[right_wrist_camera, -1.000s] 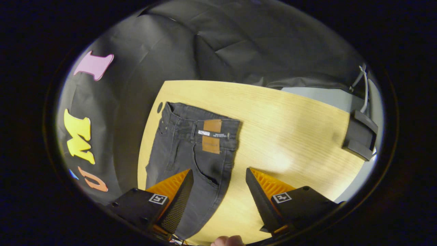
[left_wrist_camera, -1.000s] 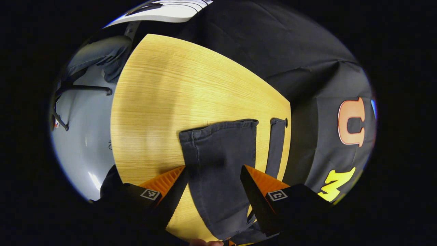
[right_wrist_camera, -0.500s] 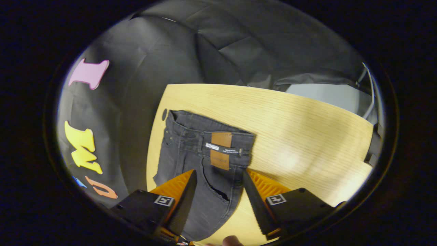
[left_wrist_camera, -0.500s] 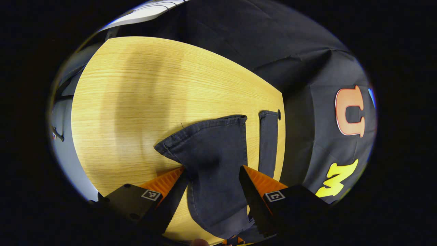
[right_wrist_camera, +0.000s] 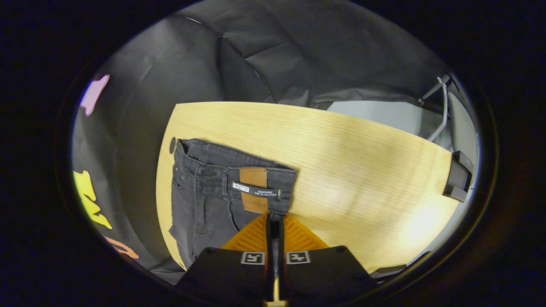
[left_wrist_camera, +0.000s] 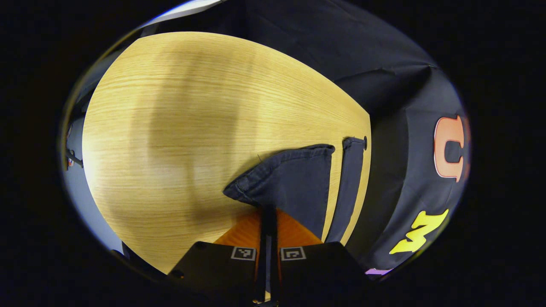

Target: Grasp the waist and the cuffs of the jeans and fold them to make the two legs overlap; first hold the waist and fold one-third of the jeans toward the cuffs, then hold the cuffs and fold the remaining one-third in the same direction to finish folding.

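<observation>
Dark grey jeans lie on a pale wooden table. In the left gripper view the near leg's cuff [left_wrist_camera: 294, 179] is lifted at its left corner, and my left gripper [left_wrist_camera: 268, 213] is shut on that leg's edge. The other leg [left_wrist_camera: 349, 183] lies flat along the table's right edge. In the right gripper view the waistband [right_wrist_camera: 239, 179] with its brown leather patch [right_wrist_camera: 253, 189] lies ahead, and my right gripper [right_wrist_camera: 274, 218] is shut on the jeans just below the waist's near corner.
The wooden table [left_wrist_camera: 192, 111] stretches wide to the left of the cuffs and to the right of the waist [right_wrist_camera: 362, 170]. A dark clamp-like object [right_wrist_camera: 458, 181] sits at the table's far right edge. Grey floor lies beyond.
Both grippers went from open astride the cloth to shut on it. The cuff's left corner has risen and bunched. The waist shifted slightly left in the right gripper view.
</observation>
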Available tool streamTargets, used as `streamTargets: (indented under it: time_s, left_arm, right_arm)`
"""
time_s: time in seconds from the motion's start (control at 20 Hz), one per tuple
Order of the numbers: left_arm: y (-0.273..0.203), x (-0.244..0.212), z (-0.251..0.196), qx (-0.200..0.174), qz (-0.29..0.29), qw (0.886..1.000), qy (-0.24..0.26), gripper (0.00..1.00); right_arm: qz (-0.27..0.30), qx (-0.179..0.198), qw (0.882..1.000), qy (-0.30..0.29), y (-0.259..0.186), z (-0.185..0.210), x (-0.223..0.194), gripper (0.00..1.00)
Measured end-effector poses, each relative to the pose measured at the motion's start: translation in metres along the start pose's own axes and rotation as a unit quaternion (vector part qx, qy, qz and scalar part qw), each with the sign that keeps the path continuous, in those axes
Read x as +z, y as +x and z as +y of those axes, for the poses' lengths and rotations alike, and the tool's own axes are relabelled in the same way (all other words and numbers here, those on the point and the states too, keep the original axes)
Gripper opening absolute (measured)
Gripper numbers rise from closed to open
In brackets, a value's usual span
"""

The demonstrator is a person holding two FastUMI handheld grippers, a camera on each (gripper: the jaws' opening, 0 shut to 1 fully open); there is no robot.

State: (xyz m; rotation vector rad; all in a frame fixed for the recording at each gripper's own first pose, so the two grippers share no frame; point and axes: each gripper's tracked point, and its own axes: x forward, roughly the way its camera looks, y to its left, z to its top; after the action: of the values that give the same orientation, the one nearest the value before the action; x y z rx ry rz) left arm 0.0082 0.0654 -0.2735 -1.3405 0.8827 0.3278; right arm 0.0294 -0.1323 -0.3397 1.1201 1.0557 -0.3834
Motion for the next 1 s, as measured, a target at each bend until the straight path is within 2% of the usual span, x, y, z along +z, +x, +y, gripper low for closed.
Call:
streamTargets:
  time_s: [0.05,0.1,0.3,0.6,0.65,0.7,0.8,0.95,1.0]
  left_arm:
    - [-0.005,0.001,0.0,0.001,0.002,1.0,0.0,0.05]
    - [-0.007,0.0,-0.004,-0.001,0.005,1.0,0.002,0.04]
    - [-0.029,-0.003,-0.025,-0.018,0.016,0.999,0.027,0.04]
    - [-0.063,-0.001,-0.065,-0.016,0.047,0.991,0.126,0.04]
    - [-0.065,0.002,-0.073,-0.013,0.049,0.988,0.143,0.0]
    - [-0.065,0.005,-0.081,-0.009,0.054,0.985,0.163,0.03]
    - [-0.058,0.009,-0.095,0.003,0.064,0.975,0.213,0.04]
    - [-0.039,0.018,-0.118,0.02,0.073,0.95,0.303,0.03]
    - [-0.031,0.022,-0.131,0.019,0.073,0.943,0.325,0.03]
  right_arm:
    - [-0.001,0.003,1.0,0.009,-0.001,0.001,0.0,0.0]
    - [-0.004,0.011,1.0,0.015,-0.005,0.003,0.001,0.03]
    - [-0.01,0.065,0.998,0.023,-0.043,0.024,-0.001,0.03]
    - [-0.022,0.105,0.994,-0.022,-0.096,0.076,-0.01,0.03]
    - [-0.023,0.114,0.993,-0.028,-0.104,0.087,-0.009,0.03]
    - [-0.023,0.121,0.992,-0.035,-0.108,0.099,-0.007,0.03]
    - [-0.023,0.13,0.99,-0.046,-0.113,0.122,-0.004,0.0]
    - [-0.021,0.133,0.989,-0.066,-0.108,0.153,0.001,0.02]
    - [-0.02,0.132,0.988,-0.073,-0.103,0.163,0.001,0.07]
